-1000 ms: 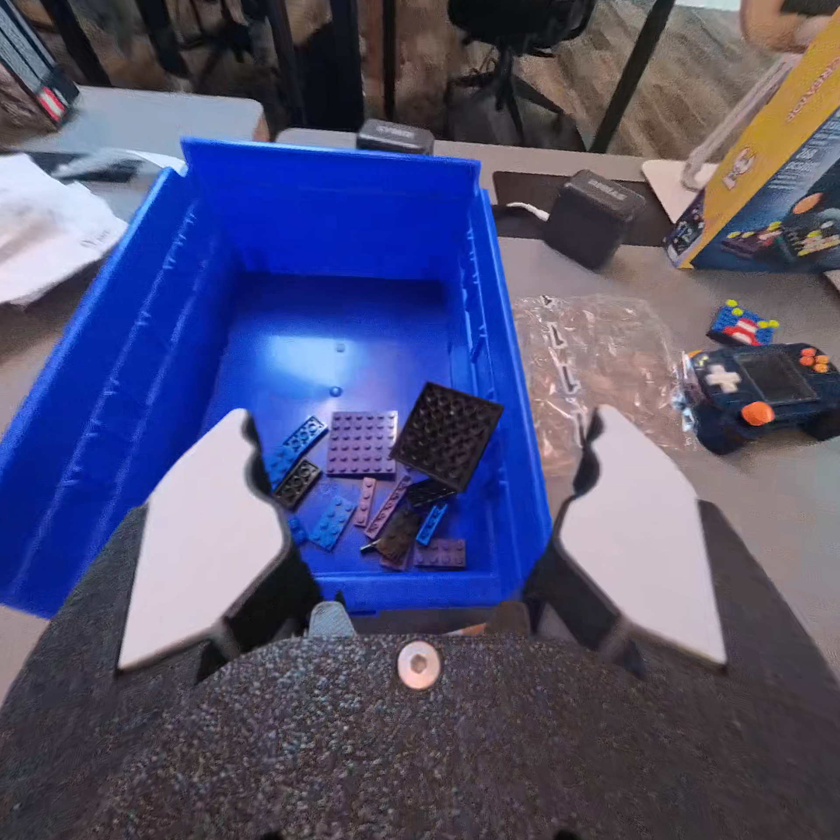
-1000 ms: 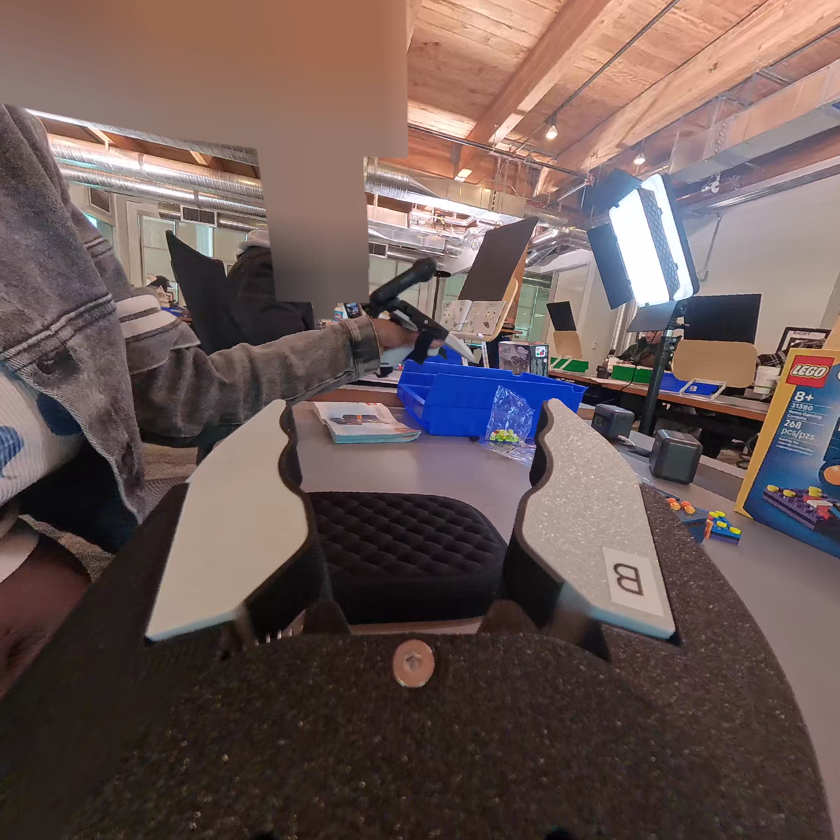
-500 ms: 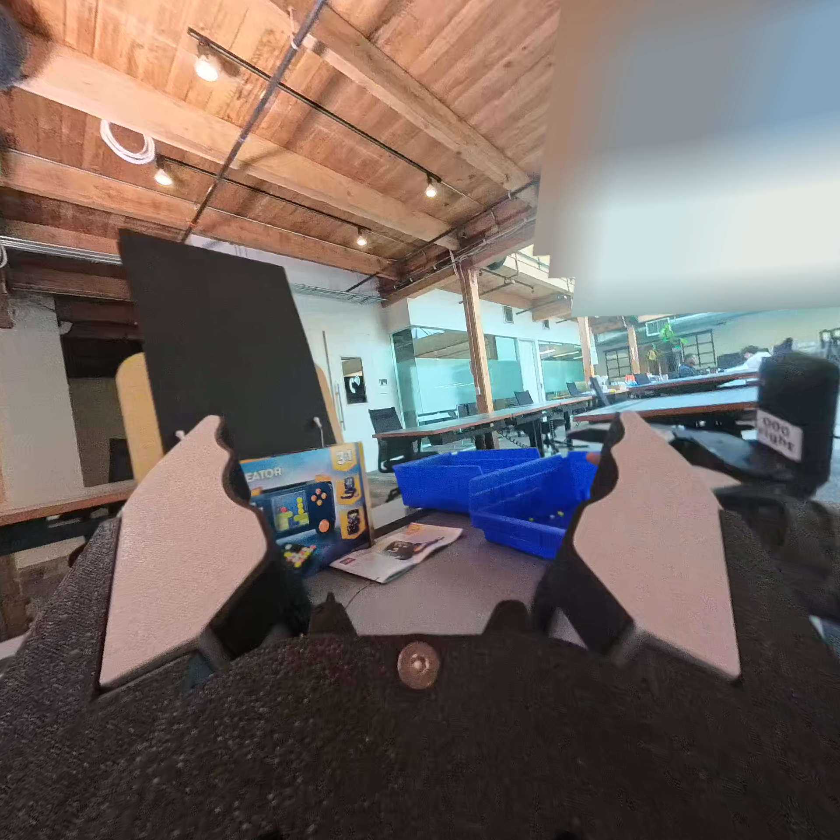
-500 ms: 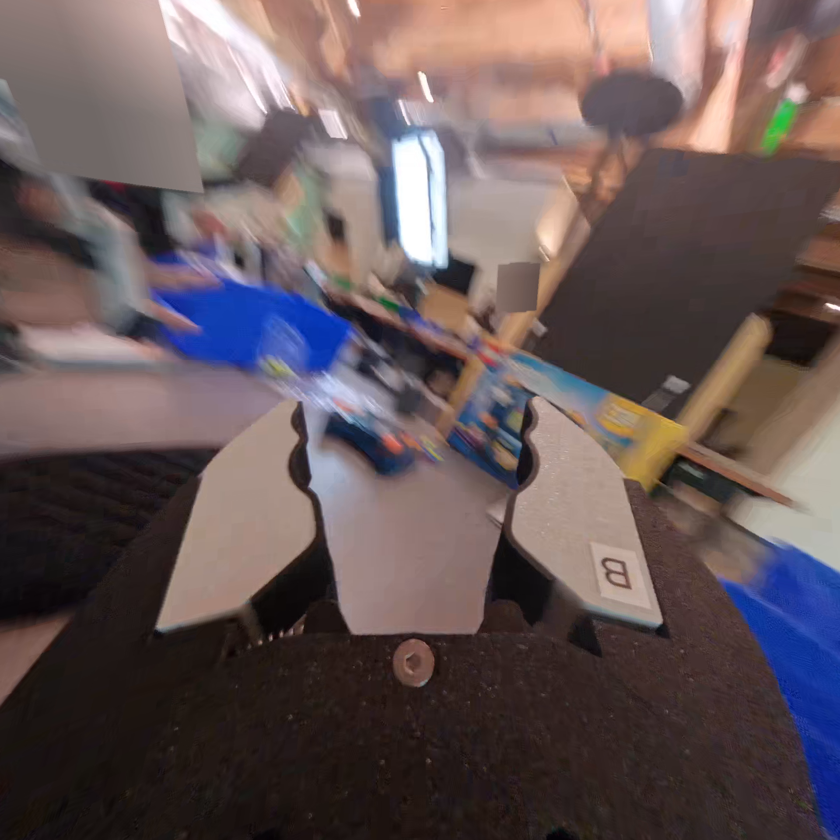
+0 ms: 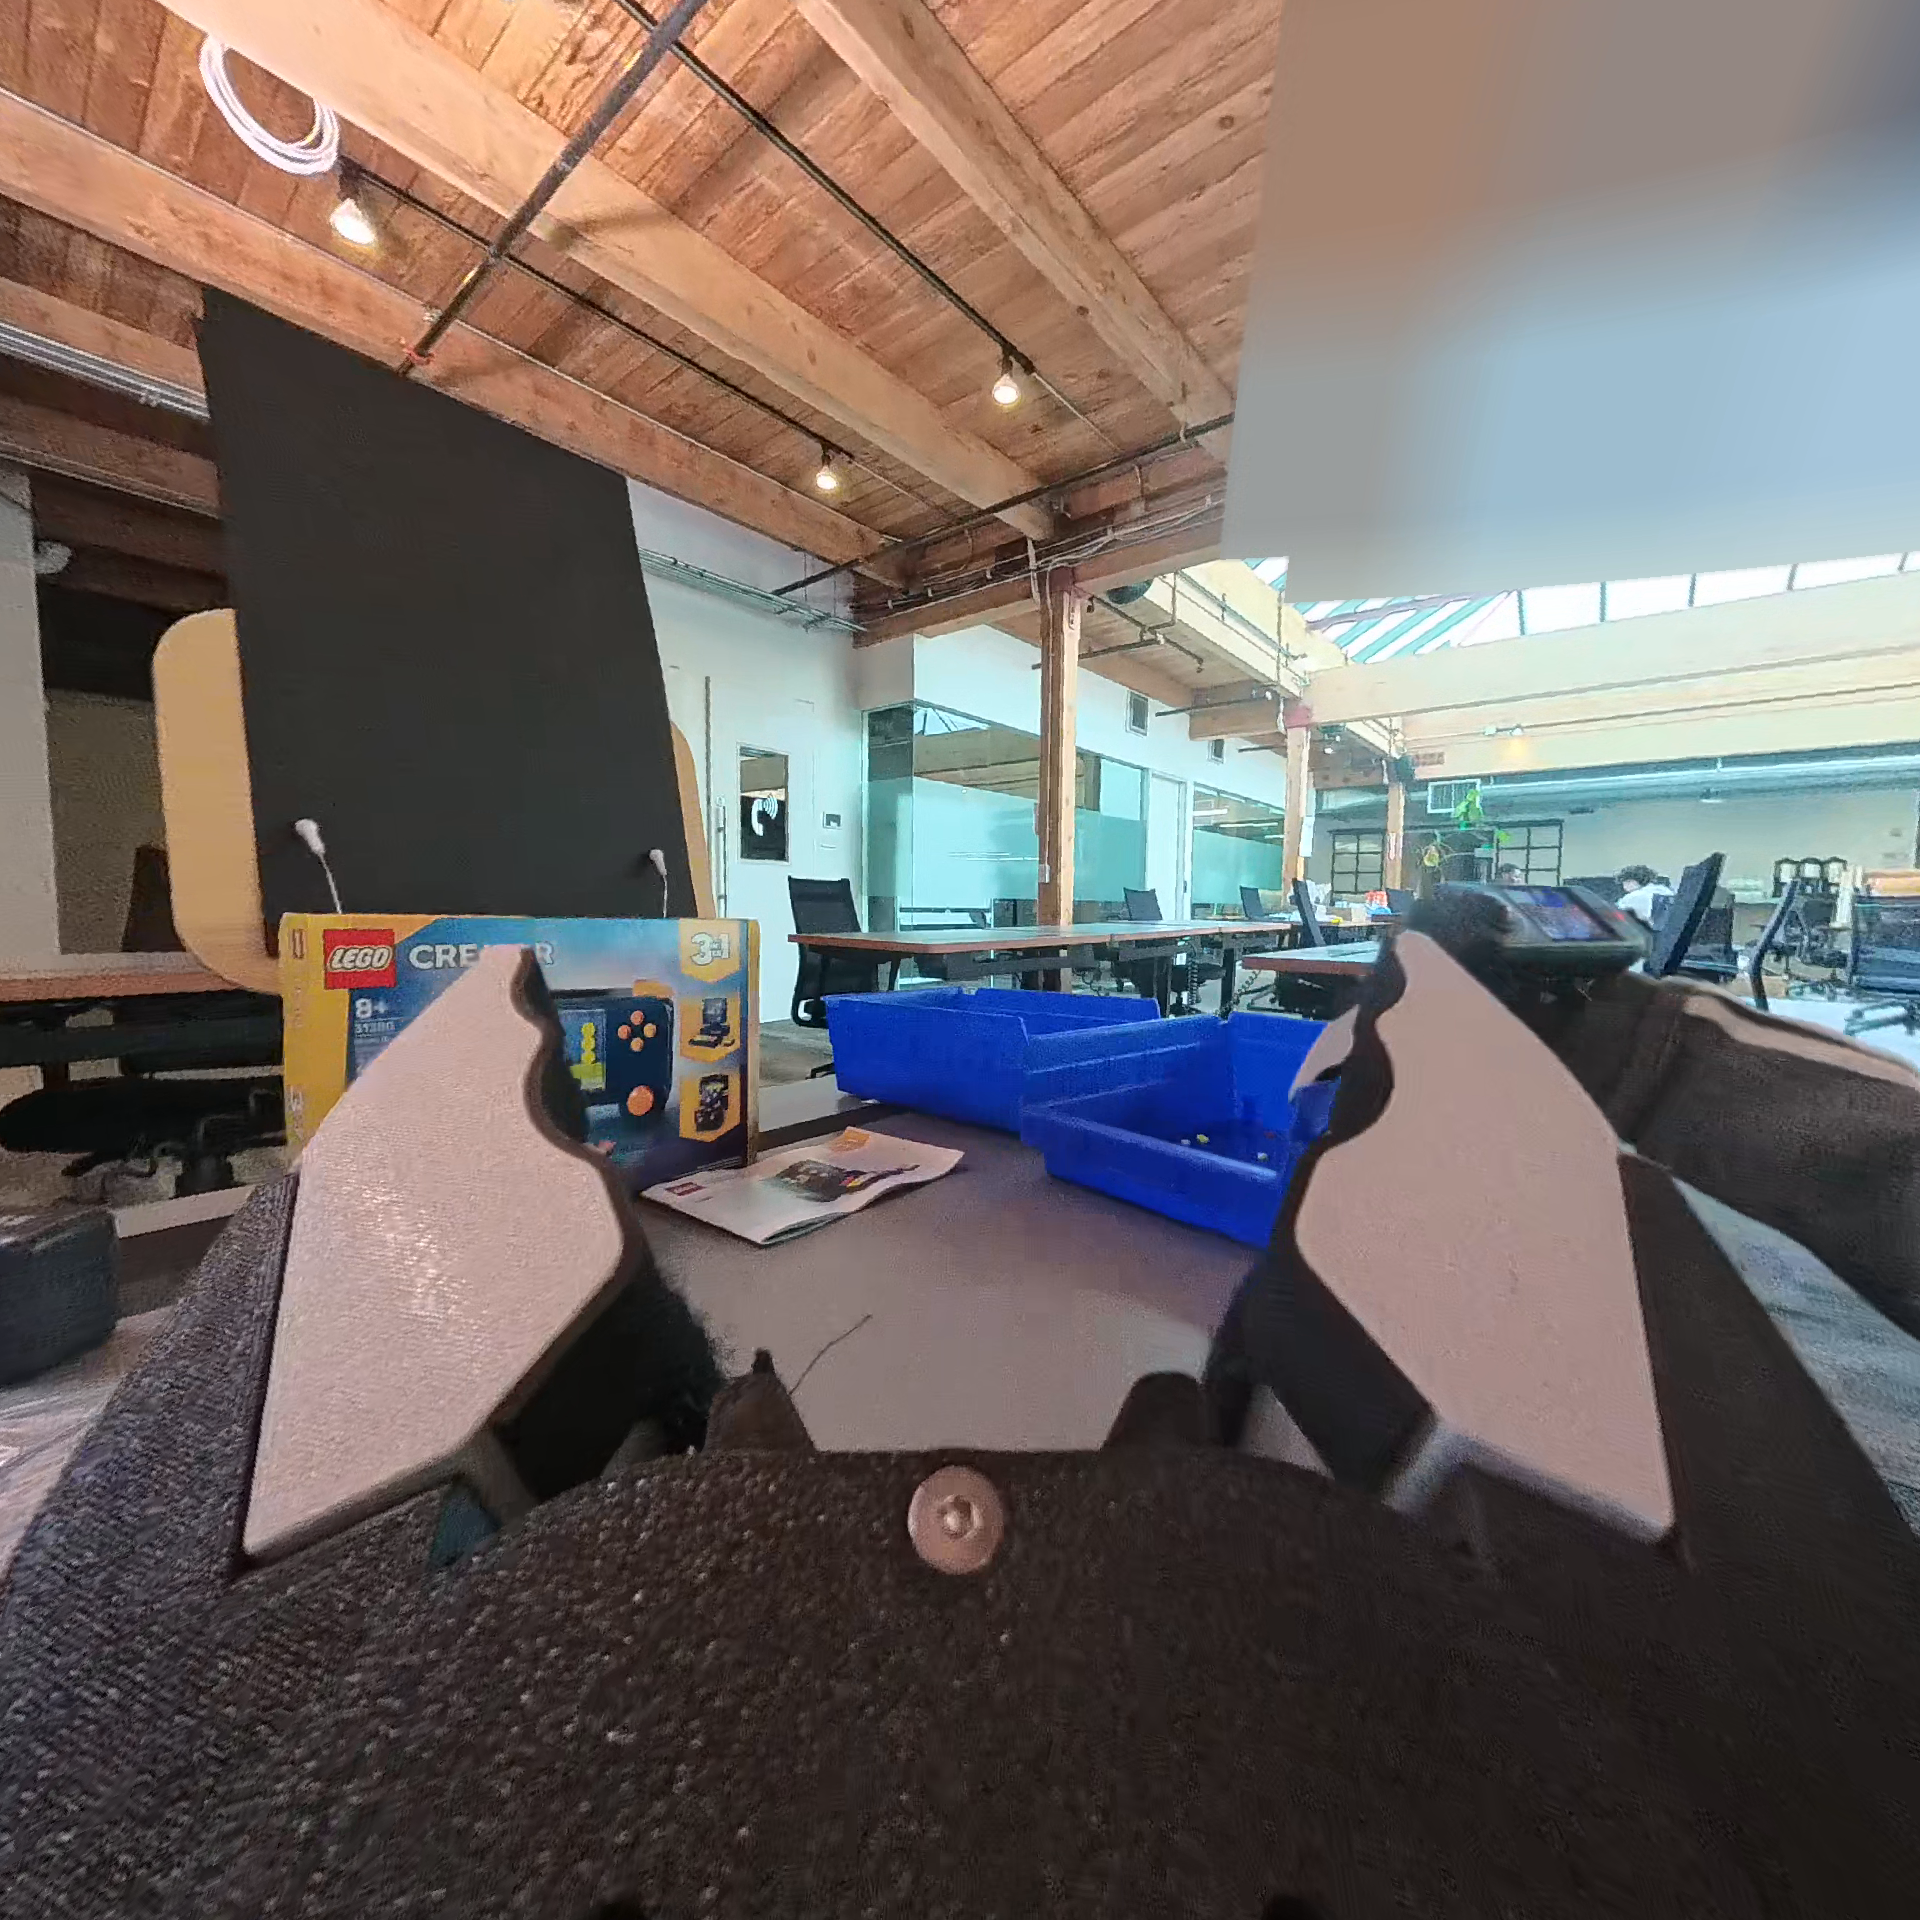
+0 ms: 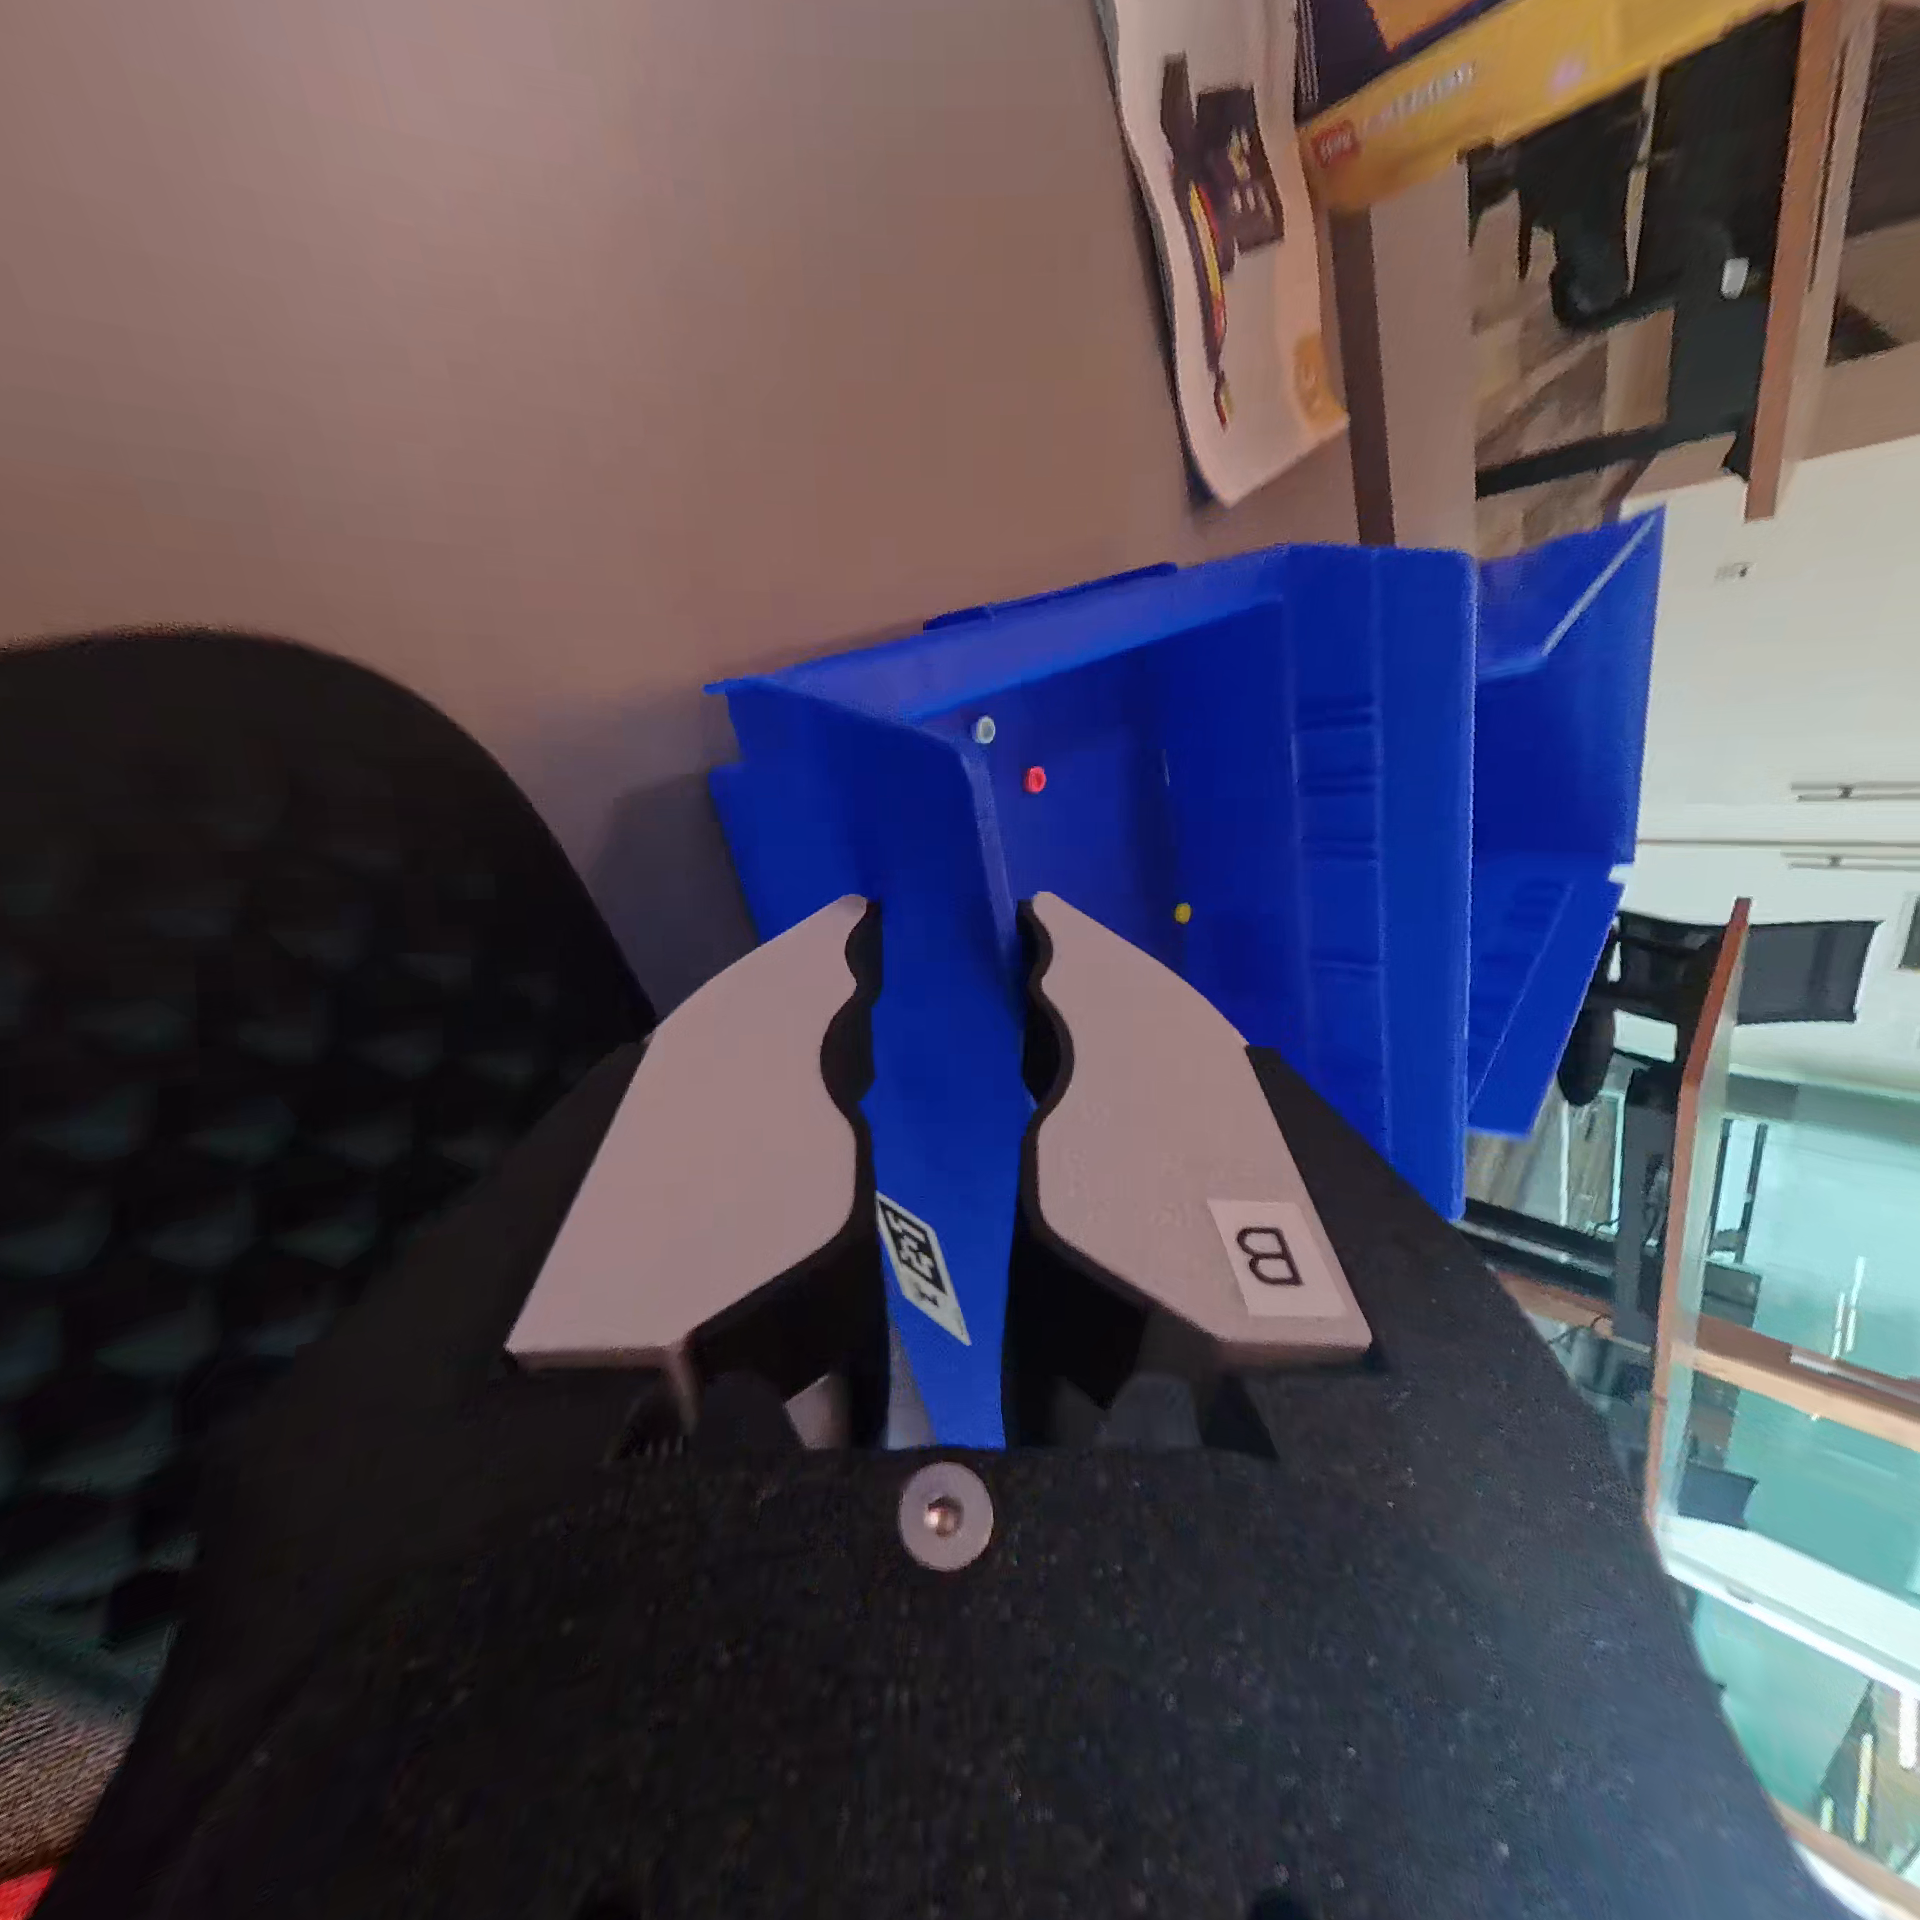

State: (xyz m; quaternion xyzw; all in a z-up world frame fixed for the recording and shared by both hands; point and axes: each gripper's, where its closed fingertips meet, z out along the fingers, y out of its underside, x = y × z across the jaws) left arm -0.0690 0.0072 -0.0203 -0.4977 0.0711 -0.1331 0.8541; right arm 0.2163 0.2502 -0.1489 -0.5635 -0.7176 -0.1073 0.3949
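Note:
My right gripper [image 6: 948, 925] is rolled onto its side and shut on the side wall of a blue bin [image 6: 1226, 831]. A few small round studs, one red [image 6: 1034, 779] and one yellow [image 6: 1181, 912], lie inside the bin. My left gripper [image 5: 956, 956] is open and empty, held low and level over the grey table [image 5: 935, 1309]. In the left wrist view the same blue bin [image 5: 1143, 1153] sits ahead to the right. A sleeved arm [image 5: 1766, 1122] with the other gripper reaches to the bin from the right.
A second blue bin [image 5: 935, 1049] stands behind the first and also shows in the right wrist view [image 6: 1558, 779]. A toy brick set box [image 5: 707, 1039] and a booklet [image 5: 800, 1184] lie ahead on the left. A black quilted pad [image 6: 260, 1039] is beside my right gripper. Left tips to right tips: about 40 cm.
My left gripper has swung up from looking down into a bin of flat plates to a level view across the table. My right gripper has turned sideways and shut on the bin wall.

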